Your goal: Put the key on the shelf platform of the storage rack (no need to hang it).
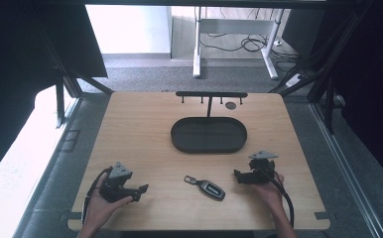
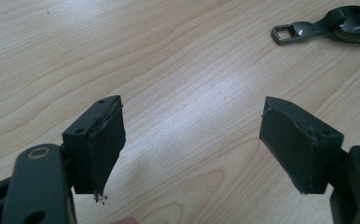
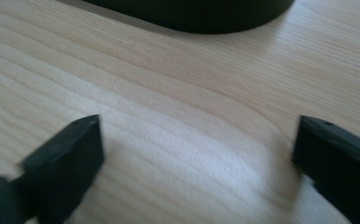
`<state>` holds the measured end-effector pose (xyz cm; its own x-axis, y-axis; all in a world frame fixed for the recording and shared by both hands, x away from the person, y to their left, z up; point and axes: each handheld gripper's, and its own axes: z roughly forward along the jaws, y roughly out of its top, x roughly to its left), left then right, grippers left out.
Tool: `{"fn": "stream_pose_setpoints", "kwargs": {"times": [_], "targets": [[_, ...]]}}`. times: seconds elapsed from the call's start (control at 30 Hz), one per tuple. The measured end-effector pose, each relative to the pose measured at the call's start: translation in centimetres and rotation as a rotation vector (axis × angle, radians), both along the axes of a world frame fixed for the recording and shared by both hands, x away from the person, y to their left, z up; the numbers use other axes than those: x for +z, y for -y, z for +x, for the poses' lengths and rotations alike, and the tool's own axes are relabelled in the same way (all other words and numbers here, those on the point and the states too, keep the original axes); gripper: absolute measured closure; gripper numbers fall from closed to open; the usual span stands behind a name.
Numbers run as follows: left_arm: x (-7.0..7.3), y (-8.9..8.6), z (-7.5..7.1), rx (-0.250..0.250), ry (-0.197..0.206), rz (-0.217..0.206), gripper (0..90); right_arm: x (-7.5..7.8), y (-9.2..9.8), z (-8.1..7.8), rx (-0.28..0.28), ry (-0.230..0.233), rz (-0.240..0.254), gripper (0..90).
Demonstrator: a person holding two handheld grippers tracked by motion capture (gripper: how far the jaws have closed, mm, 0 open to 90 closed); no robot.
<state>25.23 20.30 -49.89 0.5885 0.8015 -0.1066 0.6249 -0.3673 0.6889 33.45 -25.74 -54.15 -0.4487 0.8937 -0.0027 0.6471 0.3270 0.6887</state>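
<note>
Car key fob [image 1: 206, 187] lies flat on table [image 1: 140, 129] between both grippers, long axis diagonal, ring end toward left gripper [image 1: 141, 191]. Right gripper [image 1: 238, 176] slightly nearer. Both spread wide, empty. Tray [image 1: 209, 135] beyond.

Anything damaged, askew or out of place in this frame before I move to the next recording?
One thing: in the left gripper view, the black padding on one finger of the left claw looks frayed, with a ragged lower tip and loose bits. Otherwise the key fob lies flat on the table and the black tray sits square.
</note>
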Motion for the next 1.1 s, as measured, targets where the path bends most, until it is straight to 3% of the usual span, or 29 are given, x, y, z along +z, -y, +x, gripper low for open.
{"fn": "stream_pose_setpoints", "kwargs": {"times": [0.03,0.17,0.2,0.37,0.5,0.8,0.93,1.1], "targets": [[-0.1,0.0,0.0,-0.001,-0.002,0.000,22.5,0.2,0.2,-0.2,-0.001,-0.005,-0.004,10.9],[-0.3,0.0,0.1,0.000,-0.007,0.003,22.5,0.9,0.8,-0.7,0.022,-0.012,0.005,17.4],[-0.3,0.0,0.0,-0.001,-0.006,0.003,22.5,1.5,1.3,-1.2,0.039,0.001,0.031,20.0],[0.0,0.0,-0.1,-0.001,0.001,-0.001,22.5,2.4,1.7,-1.8,0.058,0.033,0.029,21.8],[-0.1,-0.2,-0.1,0.000,-0.004,-0.004,22.5,3.1,2.0,-2.4,0.089,0.060,0.054,30.7],[0.1,-0.5,0.0,0.017,-0.002,-0.015,22.6,4.2,1.5,-2.4,0.134,0.062,0.042,32.0],[0.3,-0.4,-0.1,0.016,0.002,-0.016,22.6,5.1,1.2,-2.3,0.155,0.049,0.051,32.5],[0.2,-0.3,-0.1,0.011,0.004,-0.015,22.6,6.8,0.6,-2.5,0.190,0.039,0.019,33.1]]}}
